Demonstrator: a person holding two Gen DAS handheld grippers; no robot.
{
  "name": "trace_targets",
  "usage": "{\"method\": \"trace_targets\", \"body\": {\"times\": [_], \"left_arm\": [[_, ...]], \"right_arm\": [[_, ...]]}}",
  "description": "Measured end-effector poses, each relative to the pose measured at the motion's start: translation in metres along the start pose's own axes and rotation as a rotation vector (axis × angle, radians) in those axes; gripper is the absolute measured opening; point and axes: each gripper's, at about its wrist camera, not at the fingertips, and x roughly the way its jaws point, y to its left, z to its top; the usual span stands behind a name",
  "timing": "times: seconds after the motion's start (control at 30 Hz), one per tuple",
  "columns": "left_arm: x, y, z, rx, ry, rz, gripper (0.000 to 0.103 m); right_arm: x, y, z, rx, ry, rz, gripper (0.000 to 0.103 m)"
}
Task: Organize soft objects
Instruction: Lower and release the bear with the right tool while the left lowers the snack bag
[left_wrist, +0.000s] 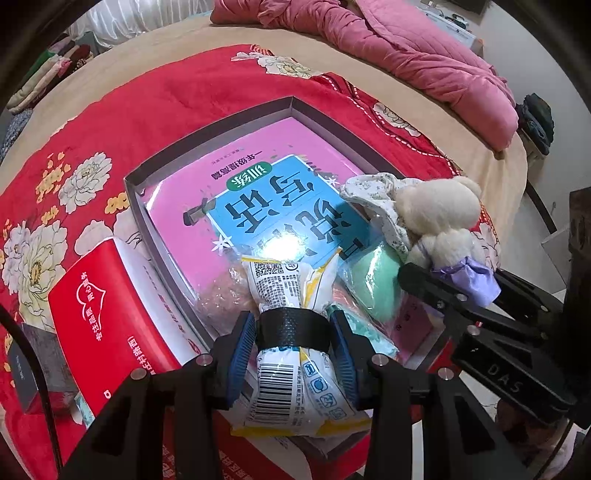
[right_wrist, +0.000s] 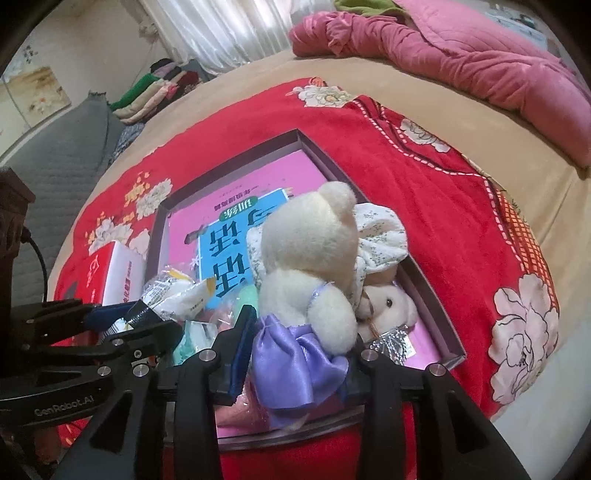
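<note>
A white and yellow snack packet (left_wrist: 291, 295) with a black band sits between the blue pads of my left gripper (left_wrist: 293, 332), which is shut on it over the near end of a shallow grey box (left_wrist: 207, 133). A cream plush bear (right_wrist: 306, 251) stands in the box's right corner, leaning on a second plush toy (right_wrist: 388, 306) in a floral hat. The bear's purple bow (right_wrist: 295, 362) lies loosely between the fingers of my right gripper (right_wrist: 299, 343), which is open around it. A pink and blue book (left_wrist: 258, 192) covers the box floor. A green soft piece (left_wrist: 376, 280) lies beside the packet.
A red tissue box (left_wrist: 99, 306) sits against the box's left side on the red floral blanket (left_wrist: 166, 92). A pink quilt (right_wrist: 461, 55) is heaped at the far side of the bed. Folded clothes (right_wrist: 155, 88) are stacked at the far left. The bed's edge runs along the right.
</note>
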Motion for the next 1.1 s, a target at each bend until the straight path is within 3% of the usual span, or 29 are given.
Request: {"method": "trace_targets", "body": {"times": [0.1,0.2,0.63,1.1], "left_arm": [[0.001,0.0,0.0,0.003,-0.001,0.002,0.042],[0.002,0.0,0.001,0.002,0.0,0.007,0.042],[0.003,0.0,0.002,0.01,0.002,0.024,0.043],[0.0,0.003,0.002,-0.005,0.009,0.003,0.043]], "right_arm": [[-0.006,-0.002,0.0,0.009,-0.008,0.003,0.051],[-0.013,-0.005,-0.001,0.014,-0.018,-0.007,0.056],[-0.046,-0.026,-0.017,0.047,-0.053,-0.085,0.057],[-0.013,-0.026,-0.007,0.048,-0.057,-0.106,0.057]]}}
